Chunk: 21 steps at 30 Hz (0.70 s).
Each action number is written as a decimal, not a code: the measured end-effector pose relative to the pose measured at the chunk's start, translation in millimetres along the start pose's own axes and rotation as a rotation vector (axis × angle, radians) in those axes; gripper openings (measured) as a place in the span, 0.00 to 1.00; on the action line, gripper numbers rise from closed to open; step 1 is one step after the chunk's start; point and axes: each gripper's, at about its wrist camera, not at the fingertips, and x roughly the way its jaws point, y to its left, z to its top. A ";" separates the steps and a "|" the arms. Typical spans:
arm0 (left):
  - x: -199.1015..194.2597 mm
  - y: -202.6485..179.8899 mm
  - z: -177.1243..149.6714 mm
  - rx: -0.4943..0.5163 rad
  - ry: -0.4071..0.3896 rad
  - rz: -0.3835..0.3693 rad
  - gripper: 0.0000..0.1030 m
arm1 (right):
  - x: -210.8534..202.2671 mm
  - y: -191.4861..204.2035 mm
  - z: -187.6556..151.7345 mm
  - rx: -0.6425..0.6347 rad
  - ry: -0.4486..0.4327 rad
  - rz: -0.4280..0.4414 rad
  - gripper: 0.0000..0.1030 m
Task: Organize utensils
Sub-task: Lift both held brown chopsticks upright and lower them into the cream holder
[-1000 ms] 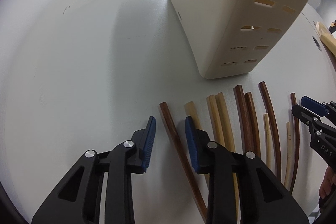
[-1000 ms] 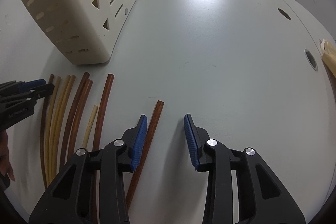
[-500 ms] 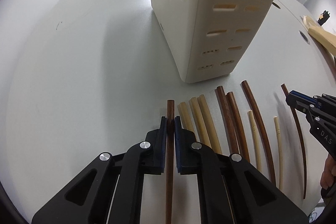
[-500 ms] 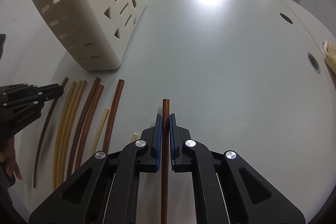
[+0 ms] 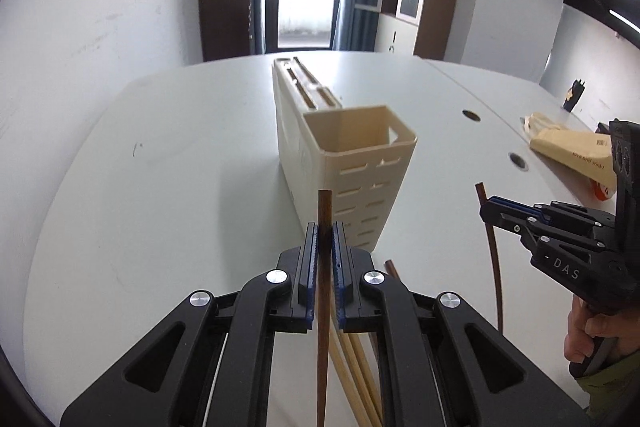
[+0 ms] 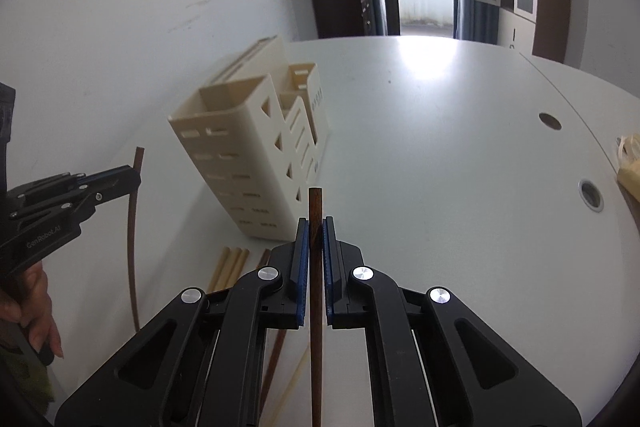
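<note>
the left gripper (image 5: 324, 227) is clenched on a dark chopstick (image 5: 323, 307), pinched a little below its blunt top end so the long tapered part hangs down under the jaws. the right gripper (image 6: 315, 223) grips a second dark chopstick (image 6: 315, 287) the same way, blunt end up and shaft running straight between the blue pads. holding them near the thick end probably keeps the narrow tips free to drop into a slot first.

the cream holder (image 5: 344, 163) stands out toward the middle of the table (image 5: 160, 167), with its square open compartment on the end nearest the grippers and narrower slots behind it along its length. that open mouth faces up, so a chopstick has to come in from above and close to upright; both sticks are held off the table and roughly level with the holder's side wall, not yet over the opening.

the rest of the set lies in a row on the table near its front edge, just in front of the holder: pale chopsticks (image 6: 230, 265) side by side and more dark ones beside them, ends pointing at the holder, laid parallel so each can be picked singly. a paper bag (image 5: 572, 151) sits toward the table's right edge, well apart from the work.
</note>
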 end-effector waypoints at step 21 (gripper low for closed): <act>-81.0 -22.2 64.5 -0.010 -0.520 0.010 0.06 | -67.9 19.4 74.3 -0.059 -0.433 0.104 0.07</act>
